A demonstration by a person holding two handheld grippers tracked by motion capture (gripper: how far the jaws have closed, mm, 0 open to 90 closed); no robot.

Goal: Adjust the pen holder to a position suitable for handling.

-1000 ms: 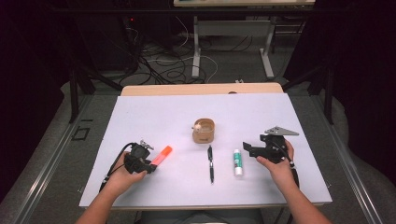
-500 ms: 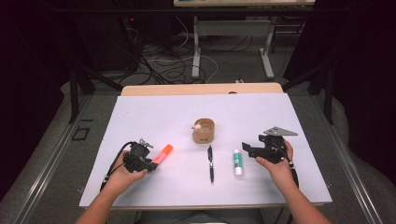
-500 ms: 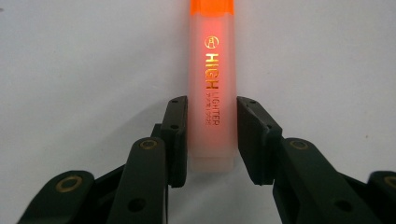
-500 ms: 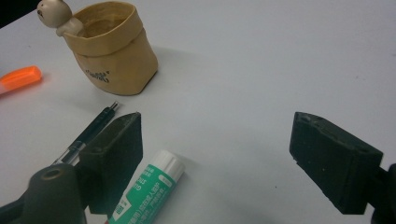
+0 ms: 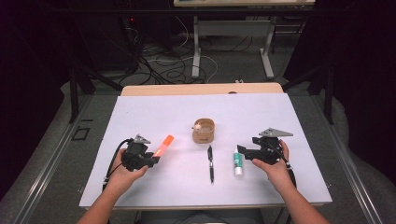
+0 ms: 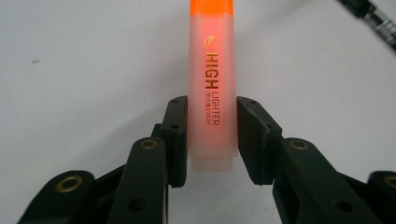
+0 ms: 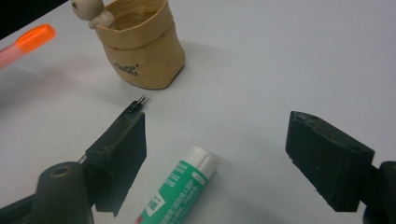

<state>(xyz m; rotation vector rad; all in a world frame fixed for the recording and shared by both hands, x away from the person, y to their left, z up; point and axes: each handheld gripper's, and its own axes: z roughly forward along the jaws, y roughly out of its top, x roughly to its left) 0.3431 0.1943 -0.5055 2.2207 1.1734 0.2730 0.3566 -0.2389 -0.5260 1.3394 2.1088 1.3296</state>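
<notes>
The orange highlighter (image 6: 211,93) is a flat-sided, translucent stick, pale at its butt end and glowing deeper orange toward the cap, with "HIGH LIGHTER" stamped in gold along its barrel. It sits at the left part of the white table (image 5: 154,116), its butt end clamped between the two black jaws of the left gripper (image 6: 211,140), both pads pressed flat against its sides. From the high view the highlighter (image 5: 163,145) points up and to the right, away from the left gripper (image 5: 150,159); whether its far end rests on the table or is lifted clear is hard to tell.

Near the table's middle stands a small tan paper-bag-shaped holder (image 5: 204,131) with a round-headed figure on its rim. Just in front of it lies a black pen (image 5: 210,162). To the right lies a green-and-white glue stick (image 7: 180,186), between the jaws of the right gripper (image 7: 217,158), which have just been closing but stand wide apart, touching nothing.
</notes>
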